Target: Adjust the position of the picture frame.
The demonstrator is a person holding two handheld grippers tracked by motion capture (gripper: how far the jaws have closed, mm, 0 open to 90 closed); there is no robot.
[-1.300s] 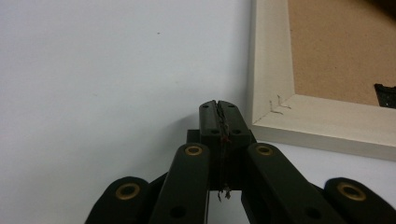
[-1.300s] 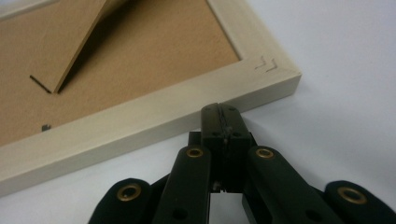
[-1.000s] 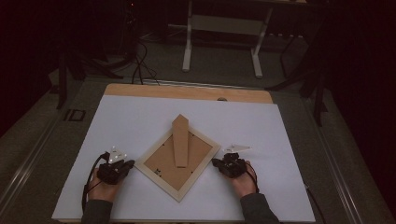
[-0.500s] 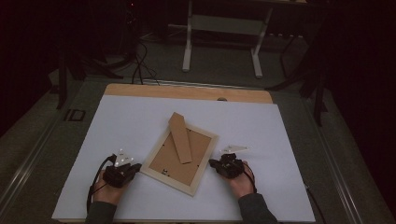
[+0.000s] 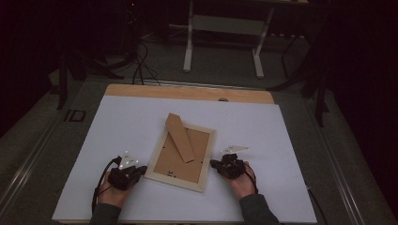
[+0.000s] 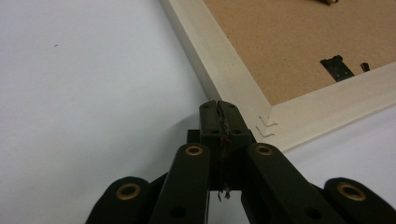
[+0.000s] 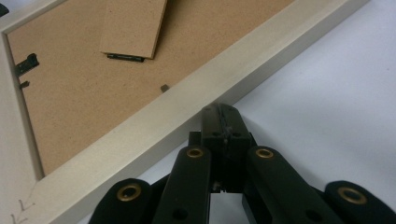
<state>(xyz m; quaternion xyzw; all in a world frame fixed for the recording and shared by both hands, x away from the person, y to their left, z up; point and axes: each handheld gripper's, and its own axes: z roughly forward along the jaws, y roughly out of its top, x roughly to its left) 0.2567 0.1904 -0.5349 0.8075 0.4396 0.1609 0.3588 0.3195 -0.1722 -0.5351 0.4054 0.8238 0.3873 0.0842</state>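
The left gripper (image 6: 218, 108) has its two black jaws pressed together with nothing between them, and in the left gripper view its closed tip sits against the outer edge of the pale wooden picture frame (image 6: 224, 70) right at one mitred corner, where two small staple marks show. The right gripper (image 7: 219, 112) is likewise closed on nothing, its tip butted against the outside of one long rail of the same frame (image 7: 154, 126), somewhere along the rail and not at a corner. In the high view the left gripper (image 5: 133, 172) sits at the frame's near-left corner and the right gripper (image 5: 219, 165) at its right side, so the frame (image 5: 180, 150) lies between the two hands, face down on the white sheet covering the table (image 5: 281, 140), its brown fibreboard back (image 5: 176, 161) up and a brown cardboard easel strut (image 5: 180, 137) lying across it. The frame's long axis runs away from the person and leans a little to the right, not yet square with the table's edges. Both tips appear to work as pushers, not as clamps: the work in hand looks like nudging the frame round on the sheet. What the next move turns on is that the left tip bears on a corner, where a push turns the frame readily, while the right tip bears on a rail and mainly steadies or slides it; both hands are about equally near, each touching its own side. Small black turn clips (image 6: 337, 67) hold the back panel in place.
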